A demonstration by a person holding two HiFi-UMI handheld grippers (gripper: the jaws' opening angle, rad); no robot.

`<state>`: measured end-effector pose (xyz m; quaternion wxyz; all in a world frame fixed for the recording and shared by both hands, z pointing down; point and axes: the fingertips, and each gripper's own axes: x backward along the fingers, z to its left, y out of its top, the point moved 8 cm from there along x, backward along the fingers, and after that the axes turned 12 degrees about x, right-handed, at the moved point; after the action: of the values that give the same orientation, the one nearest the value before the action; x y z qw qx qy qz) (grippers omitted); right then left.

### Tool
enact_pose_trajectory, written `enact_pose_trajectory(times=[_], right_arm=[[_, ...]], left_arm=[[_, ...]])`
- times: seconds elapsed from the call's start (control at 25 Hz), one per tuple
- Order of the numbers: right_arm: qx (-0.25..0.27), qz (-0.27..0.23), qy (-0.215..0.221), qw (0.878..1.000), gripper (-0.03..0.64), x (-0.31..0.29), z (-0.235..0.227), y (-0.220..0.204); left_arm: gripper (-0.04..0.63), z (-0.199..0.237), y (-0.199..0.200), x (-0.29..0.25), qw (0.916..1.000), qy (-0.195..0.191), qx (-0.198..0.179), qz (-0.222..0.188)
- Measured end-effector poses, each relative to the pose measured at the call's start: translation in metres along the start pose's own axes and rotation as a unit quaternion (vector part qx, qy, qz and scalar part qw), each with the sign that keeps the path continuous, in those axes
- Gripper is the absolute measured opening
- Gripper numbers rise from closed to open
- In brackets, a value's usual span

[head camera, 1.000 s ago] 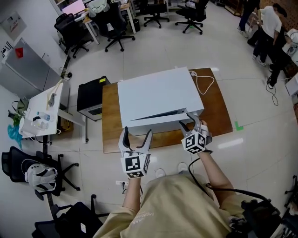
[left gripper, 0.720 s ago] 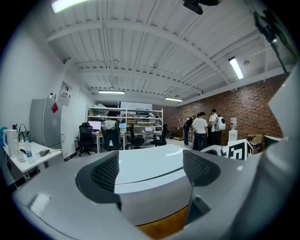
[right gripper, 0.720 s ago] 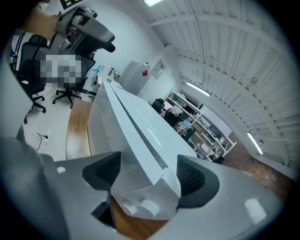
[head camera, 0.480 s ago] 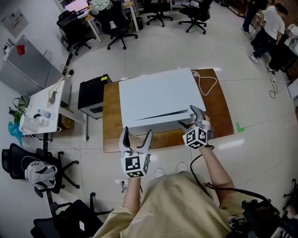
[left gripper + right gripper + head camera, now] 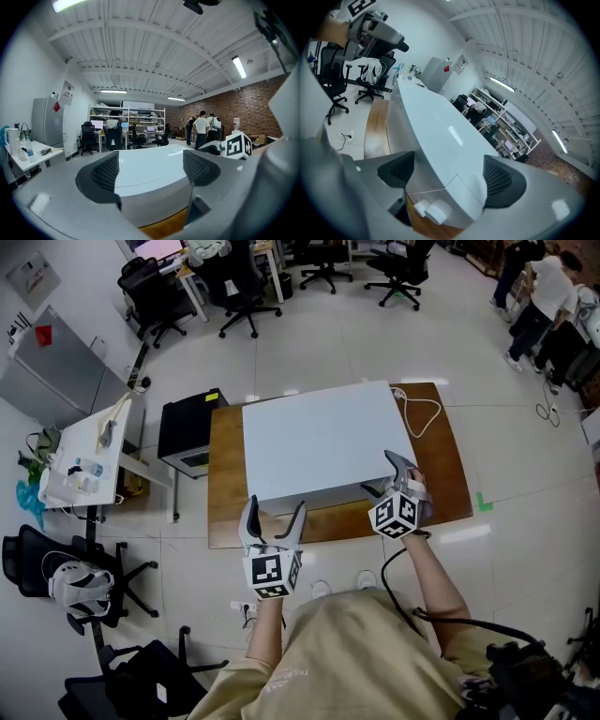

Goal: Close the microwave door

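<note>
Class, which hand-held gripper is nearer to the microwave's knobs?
Right. The right hand-held gripper, its jaws just now opening, has the front right corner of the microwave between them, by the knobs. The left hand-held gripper faces the front left corner.

Bright, even ceiling-tube light; glare on the floor; fisheye edges bend and darken

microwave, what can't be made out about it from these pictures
- Front of the microwave: the head view looks down on its top, so the door face is only a thin strip, and whether it is latched cannot be told.
- Two white knobs: in the right gripper view, any markings are too small and blurred to read.
- Lower front: in the left gripper view, it is hidden behind the body of the left hand-held gripper.
</note>
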<state>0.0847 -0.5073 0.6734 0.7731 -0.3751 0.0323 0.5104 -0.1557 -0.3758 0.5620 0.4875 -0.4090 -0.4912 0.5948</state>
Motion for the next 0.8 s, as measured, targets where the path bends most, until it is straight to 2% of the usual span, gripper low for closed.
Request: enact_pose_trajectory(times=[0.24, 0.32, 0.4, 0.48, 0.52, 0.6, 0.64, 0.68, 0.72, 0.8], right_arm=[[-0.024, -0.014, -0.019, 0.999, 0.446, -0.002, 0.003, 0.001], [-0.054, -0.044, -0.040, 0.997, 0.434, 0.010, 0.000, 0.002], [-0.112, -0.092, -0.066, 0.987, 0.431, 0.030, -0.011, 0.007], [-0.194, -0.151, -0.092, 0.965, 0.431, 0.053, -0.024, 0.013], [-0.251, -0.183, -0.104, 0.945, 0.431, 0.066, -0.030, 0.016], [-0.368, -0.241, -0.127, 0.889, 0.431, 0.095, -0.042, 0.021], [-0.406, -0.261, -0.138, 0.865, 0.431, 0.109, -0.045, 0.024], [-0.425, -0.273, -0.149, 0.850, 0.431, 0.121, -0.047, 0.027], [-0.432, -0.279, -0.159, 0.843, 0.431, 0.131, -0.048, 0.030], [-0.433, -0.282, -0.174, 0.838, 0.433, 0.149, -0.045, 0.038]], left_arm=[[0.431, 0.006, 0.000, -0.003, 1.0000, 0.001, 0.001, 0.001], [0.431, 0.002, 0.000, 0.000, 1.0000, -0.001, 0.001, 0.001], [0.431, -0.003, 0.001, 0.003, 1.0000, -0.005, 0.003, -0.002], [0.431, -0.007, 0.004, 0.008, 0.9998, -0.011, 0.016, -0.008], [0.431, -0.009, 0.008, 0.012, 0.9995, -0.015, 0.024, -0.013], [0.431, -0.014, 0.018, 0.019, 0.9989, -0.022, 0.032, -0.026], [0.431, -0.017, 0.022, 0.023, 0.9986, -0.025, 0.033, -0.033], [0.430, -0.019, 0.026, 0.026, 0.9983, -0.026, 0.033, -0.040], [0.428, -0.022, 0.029, 0.029, 0.9981, -0.027, 0.031, -0.046], [0.422, -0.025, 0.032, 0.036, 0.9979, -0.025, 0.027, -0.054]])
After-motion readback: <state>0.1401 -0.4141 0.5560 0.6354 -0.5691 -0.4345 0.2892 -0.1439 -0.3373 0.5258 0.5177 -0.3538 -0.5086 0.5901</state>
